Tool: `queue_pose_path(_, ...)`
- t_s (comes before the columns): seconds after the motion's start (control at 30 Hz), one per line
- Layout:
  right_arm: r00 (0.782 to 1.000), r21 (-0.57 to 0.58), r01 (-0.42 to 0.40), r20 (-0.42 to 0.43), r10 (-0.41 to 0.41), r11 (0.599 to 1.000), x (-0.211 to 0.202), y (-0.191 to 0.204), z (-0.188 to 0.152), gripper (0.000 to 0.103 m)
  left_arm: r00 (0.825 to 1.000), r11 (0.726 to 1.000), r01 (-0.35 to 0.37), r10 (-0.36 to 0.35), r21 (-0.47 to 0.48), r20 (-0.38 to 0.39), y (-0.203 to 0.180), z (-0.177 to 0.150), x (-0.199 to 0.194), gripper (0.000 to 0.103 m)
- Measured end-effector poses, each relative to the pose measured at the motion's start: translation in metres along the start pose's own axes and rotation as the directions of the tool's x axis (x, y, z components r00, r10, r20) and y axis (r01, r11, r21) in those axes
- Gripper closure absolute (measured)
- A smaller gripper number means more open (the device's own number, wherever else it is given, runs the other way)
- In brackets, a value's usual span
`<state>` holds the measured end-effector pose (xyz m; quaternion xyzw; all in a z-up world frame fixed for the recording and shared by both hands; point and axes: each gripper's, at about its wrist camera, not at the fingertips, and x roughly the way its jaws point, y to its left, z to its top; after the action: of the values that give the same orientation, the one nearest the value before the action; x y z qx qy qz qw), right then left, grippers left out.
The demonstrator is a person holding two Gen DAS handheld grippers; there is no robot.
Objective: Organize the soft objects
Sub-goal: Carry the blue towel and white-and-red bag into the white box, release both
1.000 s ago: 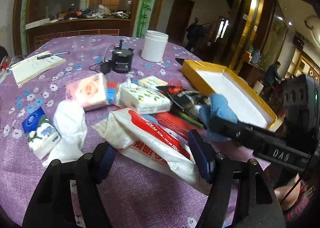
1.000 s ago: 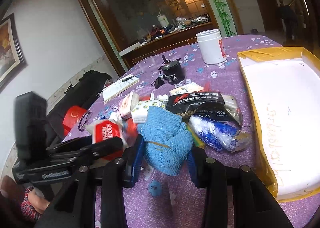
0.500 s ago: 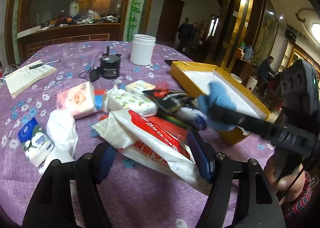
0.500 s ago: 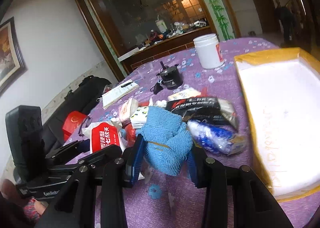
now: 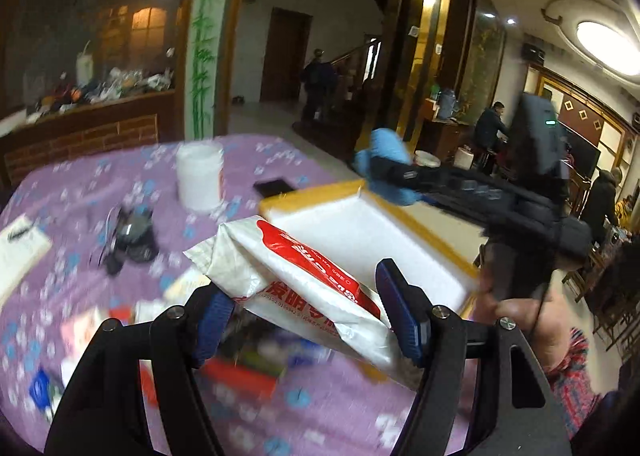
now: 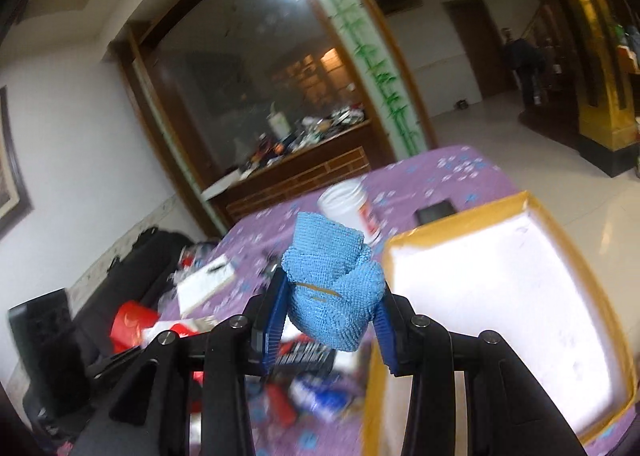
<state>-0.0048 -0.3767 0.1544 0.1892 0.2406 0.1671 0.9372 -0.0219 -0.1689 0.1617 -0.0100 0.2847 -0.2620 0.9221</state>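
We see the left gripper half spread, pinching a white tissue pack with a red label, writing too blurry to read | right gripper squeezing a blue cloth roll | yellow-edged box at 3 o'clock of the cloth | white jar at 12 o'clock

Motion-blurred clutter under tissue pack

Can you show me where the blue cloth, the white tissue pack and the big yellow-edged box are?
Blue cloth [image 6: 334, 288]: right wrist view, middle of the folded bundle.
Tissue pack [image 5: 304, 276]: left wrist view, on its red label.
Box [image 6: 500, 296]: right wrist view, on its bare white floor.
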Motion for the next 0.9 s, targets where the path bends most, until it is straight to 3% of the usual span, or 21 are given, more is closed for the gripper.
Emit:
queue_pose_path(0.13,0.999,0.039,0.025,0.045,-0.027,0.999,0.015,-0.013,0.034,0.063,1.000,1.000,0.020,-0.020,0.019,0.007,-0.014,0.037,0.026,0.033)
queue_pose_path(0.27,0.992,0.067,0.105,0.064,-0.109,0.992,0.035,-0.034,0.064,0.062,0.999,0.999,0.033,-0.033,0.025,-0.033,-0.022,0.047,0.072,0.033)
queue_pose_path(0.43,0.988,0.097,0.143,-0.074,-0.136,0.985,0.072,-0.088,0.061,0.062,0.986,0.999,0.043,-0.045,-0.015,-0.162,-0.014,0.039,0.155,0.033)
queue_pose_path(0.57,0.964,0.116,0.204,-0.197,-0.179,0.972,0.100,-0.115,0.048,0.062,0.966,0.996,0.029,-0.049,-0.080,-0.255,-0.005,0.028,0.197,0.034)
queue_pose_path(0.9,0.909,0.086,0.313,-0.317,-0.272,0.946,0.137,-0.126,0.028,0.062,0.955,0.995,-0.008,-0.022,-0.101,-0.295,-0.003,0.010,0.214,0.033)
